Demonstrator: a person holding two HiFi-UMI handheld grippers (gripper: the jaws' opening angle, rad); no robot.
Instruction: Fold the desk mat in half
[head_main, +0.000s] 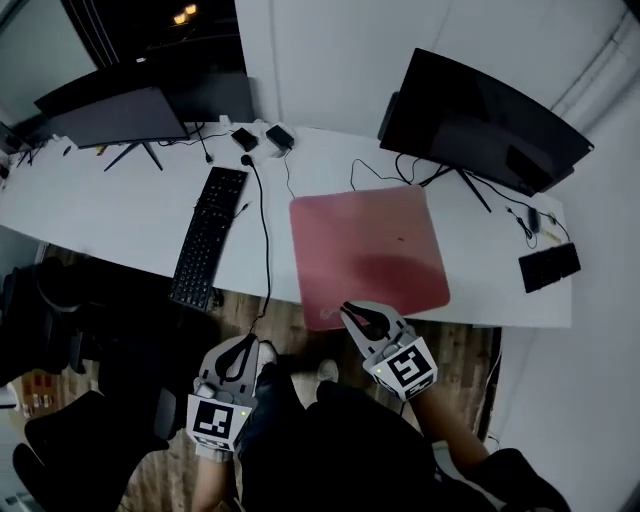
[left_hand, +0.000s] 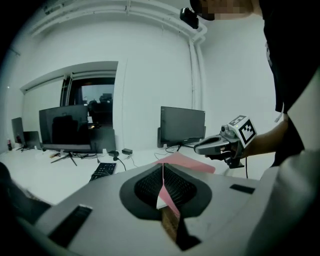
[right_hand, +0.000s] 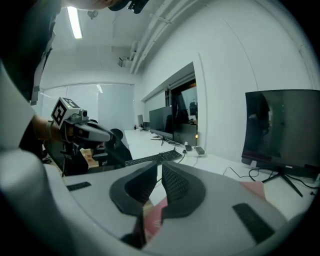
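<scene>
Just beyond the right gripper (head_main: 350, 312) lies the desk mat (head_main: 366, 250).

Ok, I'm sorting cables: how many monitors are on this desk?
2. One monitor stands at the desk's far left, the other at its far right behind the pink mat. A dark panel behind the left one may be a third.

We see a long white desk (head_main: 110, 215). A pink desk mat (head_main: 368, 250) lies flat on it, its near edge hanging over the front. A black keyboard (head_main: 207, 238) lies to its left. Two dark monitors (head_main: 120, 115) (head_main: 480, 125) stand at the back, with cables (head_main: 264, 225) between them.
</scene>
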